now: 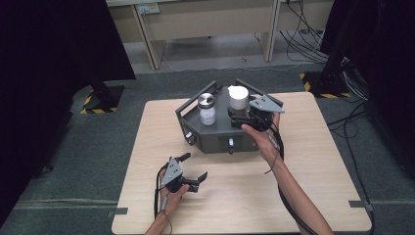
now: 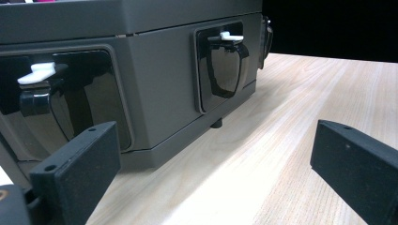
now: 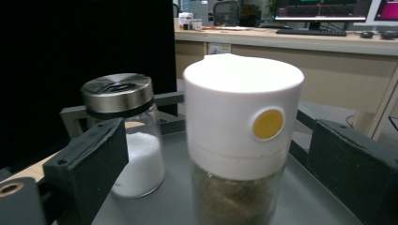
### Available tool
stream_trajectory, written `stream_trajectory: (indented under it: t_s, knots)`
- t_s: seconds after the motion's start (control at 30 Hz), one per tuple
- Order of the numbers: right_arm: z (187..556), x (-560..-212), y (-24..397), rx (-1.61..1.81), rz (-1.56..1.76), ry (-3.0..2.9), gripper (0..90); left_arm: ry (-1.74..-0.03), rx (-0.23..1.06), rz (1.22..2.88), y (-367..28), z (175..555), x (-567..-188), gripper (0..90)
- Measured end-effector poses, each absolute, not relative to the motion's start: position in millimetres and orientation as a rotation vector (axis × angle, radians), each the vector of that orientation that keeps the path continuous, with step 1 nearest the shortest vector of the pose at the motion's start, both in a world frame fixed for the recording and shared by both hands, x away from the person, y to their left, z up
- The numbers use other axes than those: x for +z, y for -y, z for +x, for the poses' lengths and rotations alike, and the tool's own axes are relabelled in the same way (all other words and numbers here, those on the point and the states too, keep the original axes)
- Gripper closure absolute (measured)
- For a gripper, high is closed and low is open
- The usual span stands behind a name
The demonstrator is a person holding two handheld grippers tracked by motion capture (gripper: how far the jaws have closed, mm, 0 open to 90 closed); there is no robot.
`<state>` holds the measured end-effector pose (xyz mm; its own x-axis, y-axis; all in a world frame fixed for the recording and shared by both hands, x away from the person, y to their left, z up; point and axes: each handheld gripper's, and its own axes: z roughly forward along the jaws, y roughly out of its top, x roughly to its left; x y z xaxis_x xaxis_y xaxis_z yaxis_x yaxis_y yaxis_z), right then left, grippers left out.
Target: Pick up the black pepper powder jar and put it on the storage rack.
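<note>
Right claw (image 3: 216, 154) stands open around the white-capped jar (image 3: 241, 126); no writing is legible.

Pale wood-grain tabletop (image 1: 303, 161), matt grey plastic rack (image 2: 159, 79) with glossy black insets, brushed-metal lid (image 3: 117, 89), smooth white plastic cap (image 3: 234, 98).

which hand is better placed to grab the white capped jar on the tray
Right. The right gripper is at the white-capped jar, open jaws either side. The left gripper sits low by the tray's front wall.
</note>
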<state>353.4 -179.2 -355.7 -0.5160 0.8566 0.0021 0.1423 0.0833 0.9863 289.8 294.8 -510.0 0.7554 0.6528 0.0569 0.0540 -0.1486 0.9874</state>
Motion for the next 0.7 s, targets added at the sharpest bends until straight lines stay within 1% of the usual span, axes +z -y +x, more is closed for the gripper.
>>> stream_trajectory:
  t_s: [0.4, 0.7]
  knots:
    - [322.2, -366.8, 188.1, 1.542, 0.908, -1.745, 4.6, -0.569, 0.576, 1.661, -294.3, 289.5, -509.7, 1.4]
    - [310.6, -374.4, 188.4, 1.563, 0.88, -1.752, 4.4, -0.569, 0.576, 1.66, -294.3, 289.4, -509.7, 1.4]
